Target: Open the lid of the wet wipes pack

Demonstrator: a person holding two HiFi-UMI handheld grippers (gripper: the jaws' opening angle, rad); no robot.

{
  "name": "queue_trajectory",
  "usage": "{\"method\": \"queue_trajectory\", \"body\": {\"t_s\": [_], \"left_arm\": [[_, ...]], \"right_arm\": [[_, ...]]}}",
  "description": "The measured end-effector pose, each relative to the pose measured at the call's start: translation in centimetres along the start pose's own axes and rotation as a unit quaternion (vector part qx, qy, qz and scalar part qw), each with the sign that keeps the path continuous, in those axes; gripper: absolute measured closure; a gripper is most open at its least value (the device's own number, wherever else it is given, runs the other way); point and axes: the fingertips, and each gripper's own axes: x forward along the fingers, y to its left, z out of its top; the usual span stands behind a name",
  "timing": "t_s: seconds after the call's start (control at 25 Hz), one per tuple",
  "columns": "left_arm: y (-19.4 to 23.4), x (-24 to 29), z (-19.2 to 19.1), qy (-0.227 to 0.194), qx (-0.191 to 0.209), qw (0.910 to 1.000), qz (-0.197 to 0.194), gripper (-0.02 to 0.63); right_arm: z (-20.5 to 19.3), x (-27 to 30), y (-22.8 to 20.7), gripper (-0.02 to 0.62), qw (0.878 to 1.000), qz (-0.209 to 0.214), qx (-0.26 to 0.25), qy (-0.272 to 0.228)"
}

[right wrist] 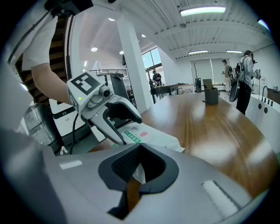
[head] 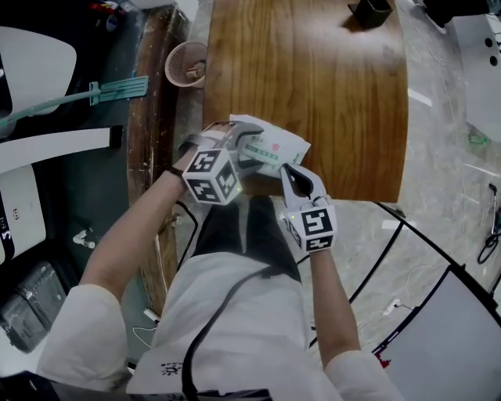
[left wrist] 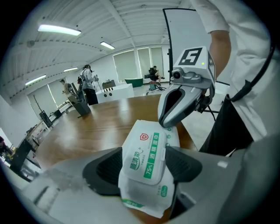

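The white wet wipes pack (head: 274,147) with green print lies at the near edge of the wooden table (head: 329,86). Its flat lid (left wrist: 146,153) lies shut on top. My left gripper (head: 241,149) straddles the pack (left wrist: 144,192): the jaws stand wide on either side and the pads (left wrist: 109,168) do not visibly press it. My right gripper (head: 291,174) is shut on the pack's thin white end (right wrist: 136,171). In the left gripper view it (left wrist: 168,123) pinches the pack's far end. The left gripper (right wrist: 120,129) reaches down over the pack (right wrist: 148,136).
A pink mesh basket (head: 186,64) stands by the table's left edge and a black box (head: 369,12) at its far end. A teal tool (head: 94,92) and white equipment lie on the floor at the left. A black frame (head: 415,235) stands at the right. People (right wrist: 245,74) stand far off.
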Motion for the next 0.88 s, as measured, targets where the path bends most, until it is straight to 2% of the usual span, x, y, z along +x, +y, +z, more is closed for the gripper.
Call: {"method": "queue_trajectory", "body": {"t_s": [0.24, 0.64, 0.88], "left_arm": [[-0.31, 0.89, -0.73, 0.018, -0.020, 0.9963, -0.081, 0.279], [-0.43, 0.84, -0.76, 0.024, -0.057, 0.9865, -0.151, 0.285], [-0.33, 0.66, -0.65, 0.024, -0.080, 0.9804, -0.178, 0.285]], "right_arm": [[0.03, 0.16, -0.08, 0.587, 1.000, 0.003, 0.006, 0.001], [-0.15, 0.43, 0.03, 0.586, 1.000, -0.005, -0.026, 0.010], [-0.24, 0.54, 0.11, 0.588, 0.999, -0.009, -0.038, 0.010]]}}
